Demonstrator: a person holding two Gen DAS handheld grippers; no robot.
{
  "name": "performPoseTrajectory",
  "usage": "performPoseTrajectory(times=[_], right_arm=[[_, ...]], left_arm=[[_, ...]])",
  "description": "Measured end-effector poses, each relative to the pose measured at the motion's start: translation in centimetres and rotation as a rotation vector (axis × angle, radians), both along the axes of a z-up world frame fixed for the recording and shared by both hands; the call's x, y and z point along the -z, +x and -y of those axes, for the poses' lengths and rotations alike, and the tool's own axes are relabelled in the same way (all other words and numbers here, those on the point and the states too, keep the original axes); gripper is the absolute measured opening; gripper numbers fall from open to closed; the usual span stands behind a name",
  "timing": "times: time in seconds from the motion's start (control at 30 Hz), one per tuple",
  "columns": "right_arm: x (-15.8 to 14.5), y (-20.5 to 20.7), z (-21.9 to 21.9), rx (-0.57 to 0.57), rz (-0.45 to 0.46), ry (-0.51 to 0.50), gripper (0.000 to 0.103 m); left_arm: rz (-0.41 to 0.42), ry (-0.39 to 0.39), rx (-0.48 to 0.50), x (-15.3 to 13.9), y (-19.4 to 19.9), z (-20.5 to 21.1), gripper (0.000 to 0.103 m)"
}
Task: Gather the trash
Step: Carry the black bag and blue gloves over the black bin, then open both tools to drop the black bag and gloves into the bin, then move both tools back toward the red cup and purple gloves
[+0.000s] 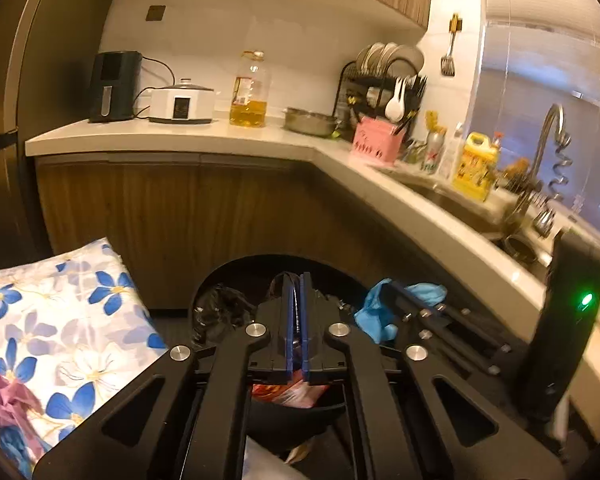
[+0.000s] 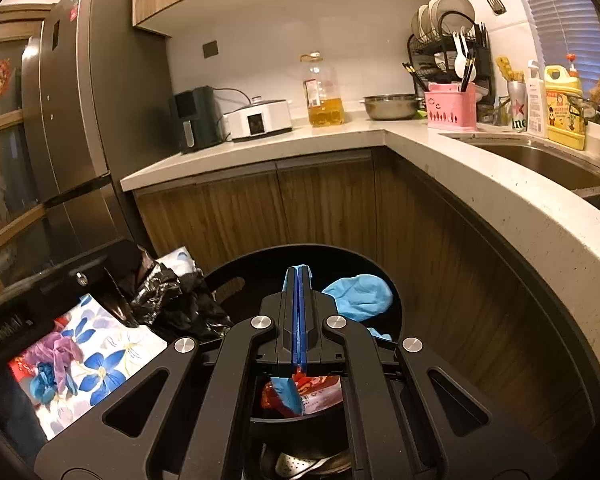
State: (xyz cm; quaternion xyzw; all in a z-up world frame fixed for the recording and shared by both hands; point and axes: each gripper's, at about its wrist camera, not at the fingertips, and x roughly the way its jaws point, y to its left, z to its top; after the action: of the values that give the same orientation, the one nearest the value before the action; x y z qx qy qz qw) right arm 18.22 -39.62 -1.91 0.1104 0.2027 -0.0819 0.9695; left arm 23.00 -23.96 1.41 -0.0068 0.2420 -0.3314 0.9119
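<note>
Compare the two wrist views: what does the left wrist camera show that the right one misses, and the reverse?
Only the left wrist view shows the faucet and the other gripper's body. Only the right shows the fridge and the right gripper shut on a blue glove. Both show the black bin, oil bottle, pink holder and floral cloth.

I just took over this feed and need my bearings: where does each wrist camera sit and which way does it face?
Left wrist: on the left gripper, facing the kitchen corner over the black bin; its shut fingers pinch a black trash bag; the right gripper shows alongside.
Right wrist: on the right gripper, over the same bin, fingers shut on a blue glove.
Shared: bin, oil bottle, floral cloth.
</note>
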Motion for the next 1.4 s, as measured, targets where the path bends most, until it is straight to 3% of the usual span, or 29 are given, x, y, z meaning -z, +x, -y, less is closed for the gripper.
performPoseTrajectory(times=[0.07,0.13,0.27,0.4,0.57,0.9,0.97,1.4], right_arm=[[0.1,0.2,0.0,-0.006,-0.008,0.000,0.001],[0.4,0.3,0.0,-0.003,-0.019,-0.005,0.002],[0.7,0.3,0.2,0.003,-0.032,0.002,0.006],[0.9,0.0,0.1,0.006,-0.031,0.002,0.028],[1.0,-0.4,0.0,0.010,-0.033,-0.001,0.046],[1.1,-2.3,-1.8,0.016,-0.032,-0.037,0.077],[1.2,-2.6,-2.3,0.019,-0.035,-0.048,0.079],[1.0,-4.9,-6.3,0.011,-0.022,-0.102,0.082]], left_arm=[[0.006,0.013,-0.009,0.5,0.0,-0.2,0.035],[0.018,0.012,-0.024,0.6,-0.1,-0.5,0.044],[0.016,0.006,-0.067,0.8,-0.1,-1.5,0.056],[0.026,0.013,-0.121,1.0,-0.3,-2.6,0.067],[0.050,0.015,-0.204,1.2,-1.2,-4.3,0.085],[0.054,0.078,-0.371,2.1,-2.7,-7.6,0.091],[0.054,0.090,-0.401,2.4,-3.0,-8.2,0.095],[0.077,0.108,-0.503,2.7,-5.9,-11.7,0.097]])
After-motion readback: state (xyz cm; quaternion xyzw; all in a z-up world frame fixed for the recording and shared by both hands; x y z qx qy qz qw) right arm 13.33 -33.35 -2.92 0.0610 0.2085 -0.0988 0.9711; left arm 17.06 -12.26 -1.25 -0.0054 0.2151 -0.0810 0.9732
